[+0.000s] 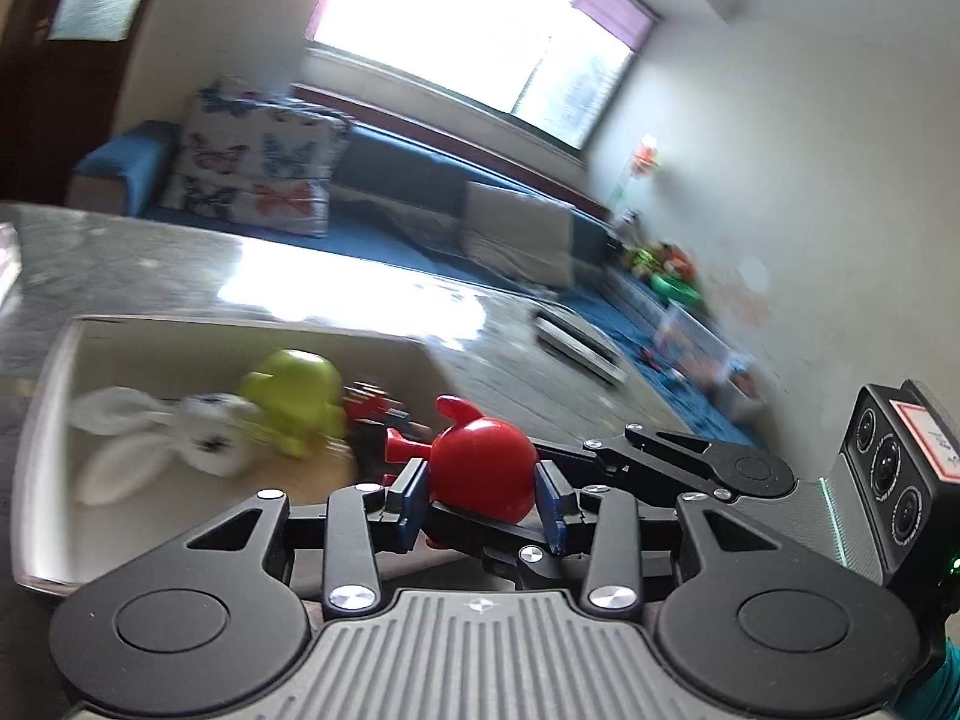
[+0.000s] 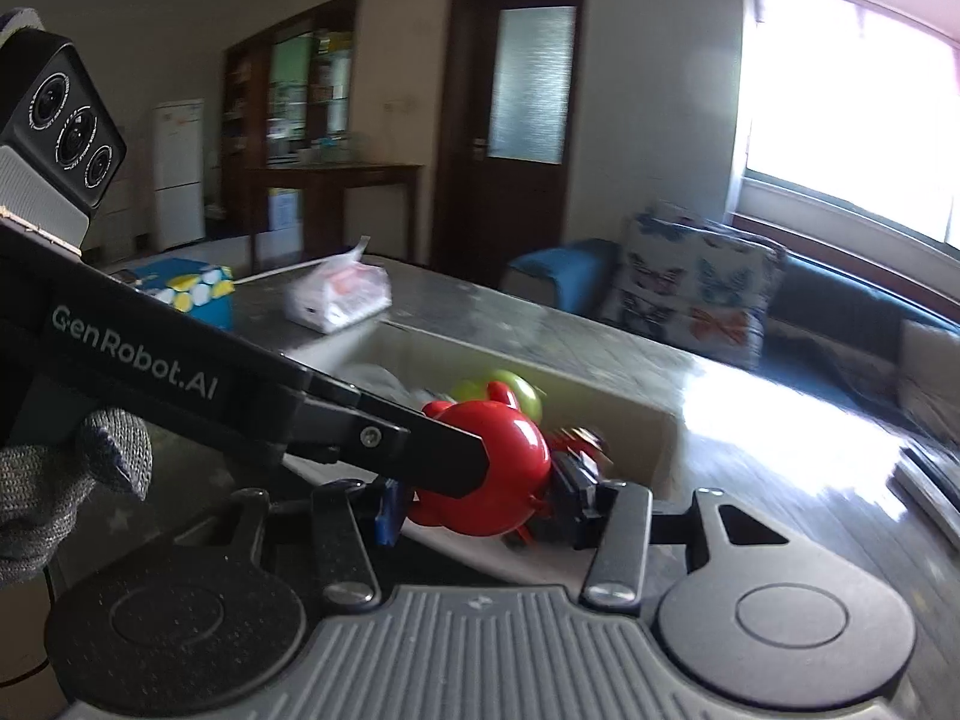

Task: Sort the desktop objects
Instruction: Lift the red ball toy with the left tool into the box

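Left gripper (image 1: 485, 501): closed on the red round toy (image 1: 483, 468), blue pads (image 1: 414, 495) pressing either side.
Right gripper (image 2: 480, 504): its jaws flank the same toy, partly hidden by the left tool; whether it grips cannot be told.
Red toy: held above the near edge of the white tray (image 1: 45, 438).
Tray contents, farther: green toy (image 1: 297, 402), white plush rabbit (image 1: 174, 438), both blurred.
Marble table (image 1: 180, 264): beyond.
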Demonstrator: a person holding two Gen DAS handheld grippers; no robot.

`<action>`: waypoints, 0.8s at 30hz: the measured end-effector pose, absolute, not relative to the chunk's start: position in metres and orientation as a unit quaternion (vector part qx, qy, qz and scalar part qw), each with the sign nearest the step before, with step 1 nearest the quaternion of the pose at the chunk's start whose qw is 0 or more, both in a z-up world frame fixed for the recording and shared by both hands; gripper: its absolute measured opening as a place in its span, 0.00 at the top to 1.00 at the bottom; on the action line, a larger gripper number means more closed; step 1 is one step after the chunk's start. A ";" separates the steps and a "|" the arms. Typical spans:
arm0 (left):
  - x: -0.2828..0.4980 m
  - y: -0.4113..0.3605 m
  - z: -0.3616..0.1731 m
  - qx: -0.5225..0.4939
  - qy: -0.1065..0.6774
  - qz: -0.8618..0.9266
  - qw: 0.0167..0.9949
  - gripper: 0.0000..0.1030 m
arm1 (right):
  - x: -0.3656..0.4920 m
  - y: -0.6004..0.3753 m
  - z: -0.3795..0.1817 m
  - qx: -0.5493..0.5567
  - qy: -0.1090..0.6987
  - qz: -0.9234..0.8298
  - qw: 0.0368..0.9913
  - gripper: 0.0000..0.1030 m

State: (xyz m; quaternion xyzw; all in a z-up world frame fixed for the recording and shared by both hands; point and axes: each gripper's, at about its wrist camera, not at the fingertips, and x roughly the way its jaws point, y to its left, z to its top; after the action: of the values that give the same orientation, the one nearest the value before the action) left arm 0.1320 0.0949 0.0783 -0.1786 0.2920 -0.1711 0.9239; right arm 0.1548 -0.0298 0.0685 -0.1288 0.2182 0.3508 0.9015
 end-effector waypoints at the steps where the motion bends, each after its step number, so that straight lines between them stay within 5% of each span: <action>1: 0.135 0.107 0.078 -0.185 0.293 -0.162 0.924 0.60 | 0.162 -0.019 0.067 -0.131 0.220 0.359 0.897 0.53; 24: 0.189 0.190 0.025 -0.269 0.385 -0.083 0.879 0.60 | 0.250 0.074 0.021 -0.186 0.339 0.440 0.811 0.53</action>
State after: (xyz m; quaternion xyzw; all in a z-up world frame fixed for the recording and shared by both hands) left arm 0.1889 0.1903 0.0253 -0.2687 0.3849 -0.0825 0.8791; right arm 0.2496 0.0740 0.0208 -0.1863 0.3390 0.4397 0.8106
